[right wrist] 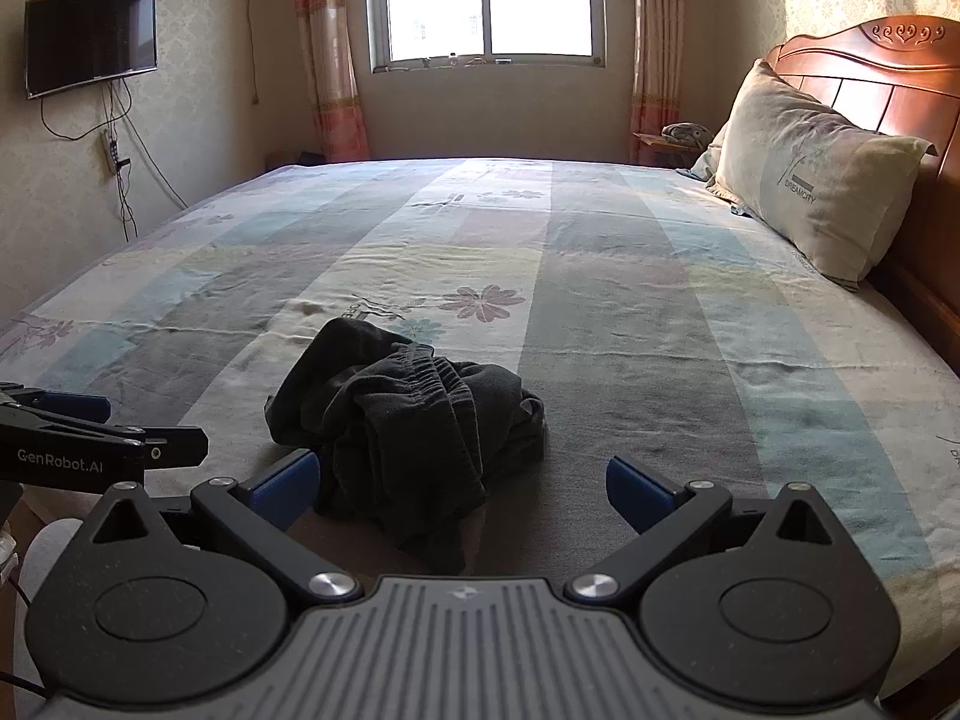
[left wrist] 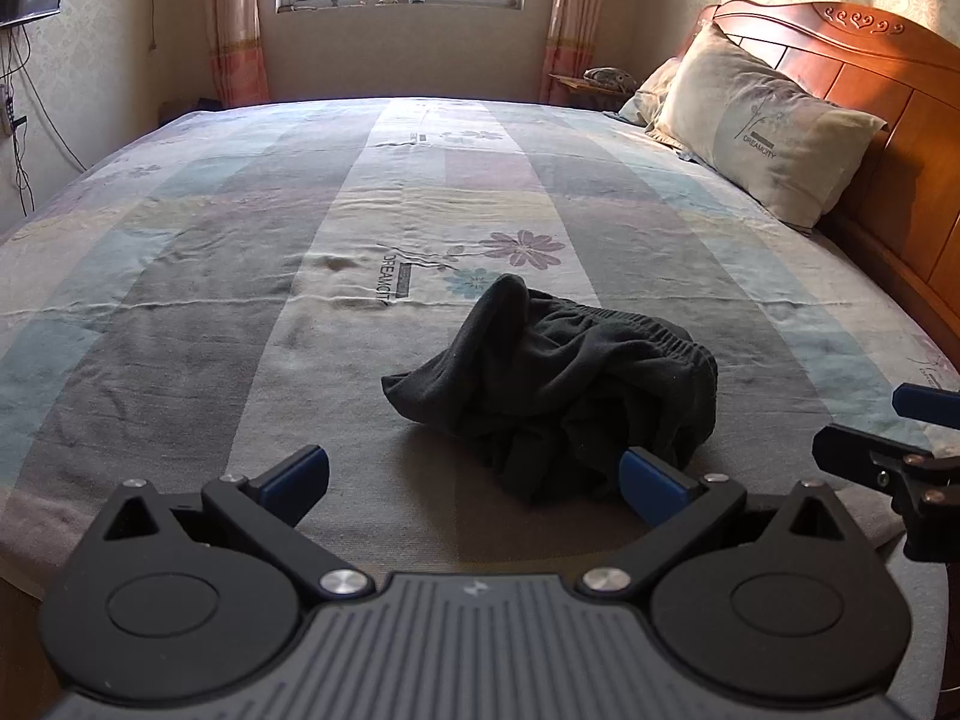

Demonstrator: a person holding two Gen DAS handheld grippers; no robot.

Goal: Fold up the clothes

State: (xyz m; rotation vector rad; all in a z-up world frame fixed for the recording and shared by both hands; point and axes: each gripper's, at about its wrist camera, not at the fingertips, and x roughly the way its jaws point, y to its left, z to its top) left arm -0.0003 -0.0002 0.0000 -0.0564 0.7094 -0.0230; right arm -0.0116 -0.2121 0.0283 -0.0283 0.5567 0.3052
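— Where the bed sheet (left wrist: 240, 300) fills the middle of the left wrist view, what lies on it?

— A crumpled dark garment (left wrist: 558, 384), just right of centre and low in the frame, its elastic waistband bunched on top. In the right wrist view the same garment (right wrist: 402, 426) sits left of centre, again in the lower half.

— And the left gripper (left wrist: 474, 477)?

— Its jaws stand wide apart at the bottom of the left wrist view, holding nothing. One blue pad (left wrist: 651, 483) overlaps the garment's near edge in the picture; whether it touches the cloth I cannot tell.

— The right gripper (right wrist: 462, 489)?

— Also spread wide, nothing between the jaws. Its blue pad (right wrist: 285, 483) on the left side sits just beside the garment's near fold. The right gripper (left wrist: 888, 450) also shows at the right edge of the left wrist view, and the left gripper (right wrist: 90, 432) at the left edge of the right wrist view.

— What else is there?

— A pillow (left wrist: 762, 126) leans against the wooden headboard (left wrist: 870, 72) at upper right, a window (right wrist: 489, 0) with curtains at top centre, a television (right wrist: 90, 42) on the wall at upper left.
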